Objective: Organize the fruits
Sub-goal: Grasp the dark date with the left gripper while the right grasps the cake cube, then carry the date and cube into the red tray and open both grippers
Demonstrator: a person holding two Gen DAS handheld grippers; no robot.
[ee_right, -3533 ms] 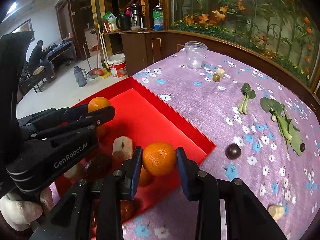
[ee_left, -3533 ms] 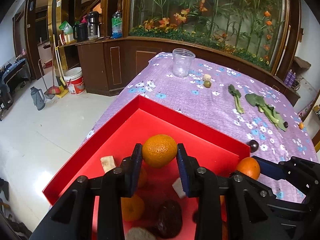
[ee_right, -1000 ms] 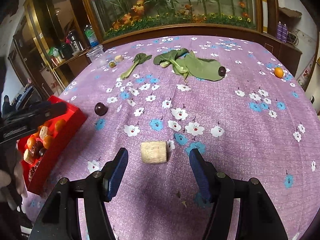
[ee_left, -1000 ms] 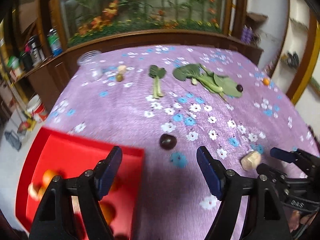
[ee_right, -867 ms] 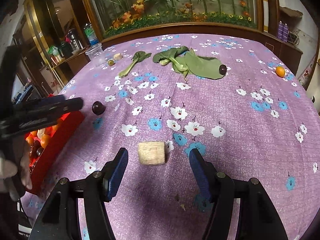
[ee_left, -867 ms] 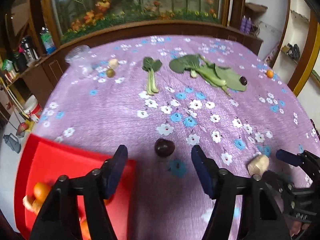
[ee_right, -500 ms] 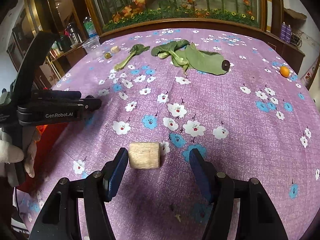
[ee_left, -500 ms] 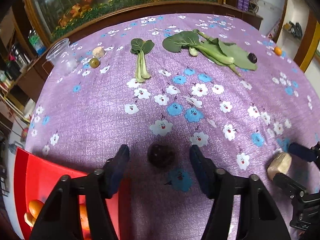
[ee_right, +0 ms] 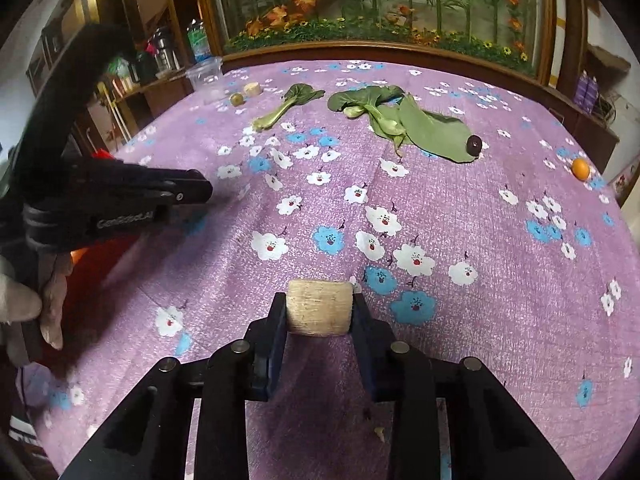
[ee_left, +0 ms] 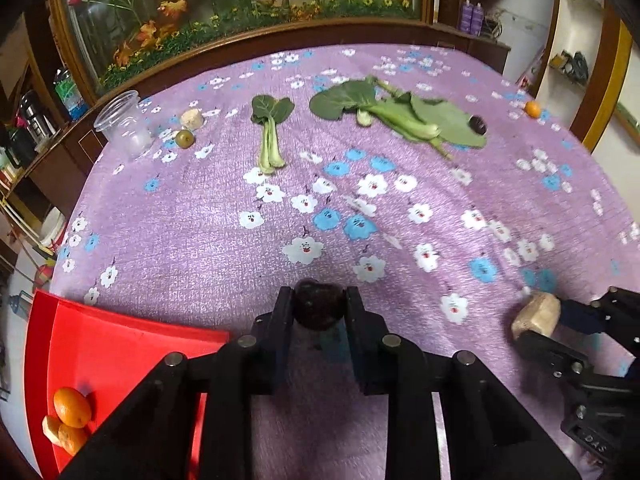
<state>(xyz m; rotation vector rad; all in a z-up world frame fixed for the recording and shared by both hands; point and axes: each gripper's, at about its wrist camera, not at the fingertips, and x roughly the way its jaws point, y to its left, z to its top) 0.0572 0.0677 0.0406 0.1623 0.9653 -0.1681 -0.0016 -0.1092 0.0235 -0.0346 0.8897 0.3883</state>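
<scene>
Both black two-finger tongs now grip fruit where a second ago they hung wide apart above it. Largest of the changes: the left gripper (ee_left: 319, 312) has sunk to the purple flowered tablecloth (ee_left: 224, 236) and its jaws are pressed together on the dark round plum-like fruit (ee_left: 318, 309), which sits just beside the corner of the red shallow tray (ee_left: 120, 344). Smaller in travel, the right gripper (ee_right: 319, 318) has barely shifted; its jaws are closing, pads already against the pale beige barrel-shaped fruit chunk (ee_right: 319, 307) on the cloth. Judging from this, both pieces look ready to lift toward the tray, where small oranges (ee_left: 72, 407) already lie. One tiny orange (ee_right: 580, 169) and another dark fruit (ee_right: 474, 145) remain far off.
</scene>
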